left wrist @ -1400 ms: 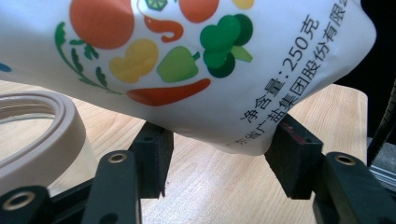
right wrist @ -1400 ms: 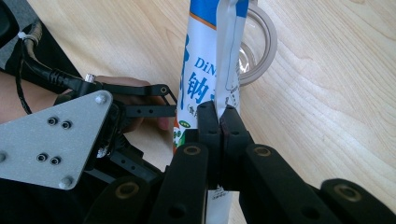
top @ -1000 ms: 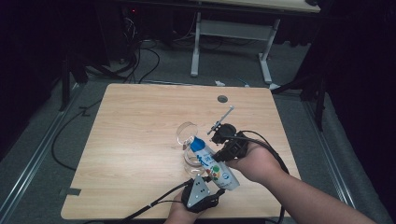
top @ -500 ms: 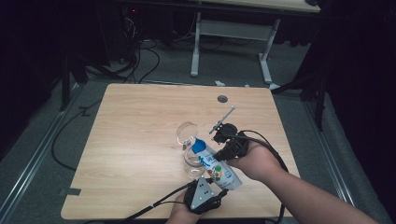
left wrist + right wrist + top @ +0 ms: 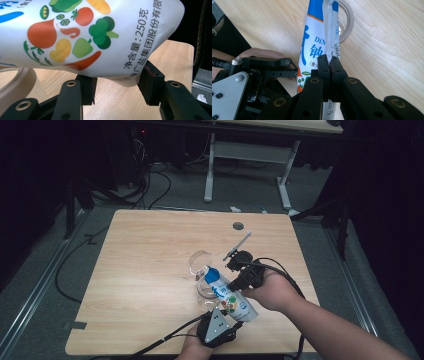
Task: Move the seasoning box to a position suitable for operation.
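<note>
A: Okay, right claw (image 5: 329,60), status?
B: Jaws pressed together on the back seam flap of the white salt pouch (image 5: 227,294), pinching it tight.
A: Left claw (image 5: 117,86)?
B: Jaws apart, either side of the pouch's bottom corner, and they've just been closing a little; the right pad touches the corner, but a grip I can't tell.
A: Where's the pouch?
B: Tilted above the wooden surface (image 5: 150,260), its blue top end leaning at the rim of the clear glass cup (image 5: 201,263), near the front edge.
</note>
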Action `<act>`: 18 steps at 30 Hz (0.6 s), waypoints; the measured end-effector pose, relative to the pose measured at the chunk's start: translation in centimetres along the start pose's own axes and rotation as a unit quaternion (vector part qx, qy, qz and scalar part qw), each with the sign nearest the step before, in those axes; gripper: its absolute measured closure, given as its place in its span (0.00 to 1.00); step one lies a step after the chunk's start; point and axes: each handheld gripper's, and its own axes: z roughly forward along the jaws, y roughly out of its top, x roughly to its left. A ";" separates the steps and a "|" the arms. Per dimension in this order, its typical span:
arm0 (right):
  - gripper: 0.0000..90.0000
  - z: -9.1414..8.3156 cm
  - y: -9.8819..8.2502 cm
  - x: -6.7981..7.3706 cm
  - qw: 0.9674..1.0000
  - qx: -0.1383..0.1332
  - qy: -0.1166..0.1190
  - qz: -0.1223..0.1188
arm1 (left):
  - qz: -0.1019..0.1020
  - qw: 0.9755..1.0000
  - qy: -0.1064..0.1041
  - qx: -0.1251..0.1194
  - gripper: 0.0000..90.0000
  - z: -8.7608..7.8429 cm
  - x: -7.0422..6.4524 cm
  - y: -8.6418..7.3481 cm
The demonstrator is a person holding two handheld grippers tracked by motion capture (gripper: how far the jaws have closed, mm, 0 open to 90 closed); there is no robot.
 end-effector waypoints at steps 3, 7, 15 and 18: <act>1.00 -0.1 0.1 0.1 1.000 0.002 -0.002 0.001 | -0.002 1.000 0.000 -0.001 0.60 0.0 0.0 0.0; 0.99 -0.1 0.2 0.3 1.000 0.005 -0.002 0.011 | -0.001 1.000 0.001 -0.002 0.60 0.0 -0.1 0.1; 0.99 -0.1 0.4 0.1 0.999 0.008 0.008 0.050 | -0.008 1.000 -0.001 -0.005 0.60 0.0 0.0 0.2; 0.99 -0.1 0.6 0.1 0.998 0.007 0.008 0.057 | -0.013 1.000 0.002 -0.007 0.61 0.1 0.1 0.2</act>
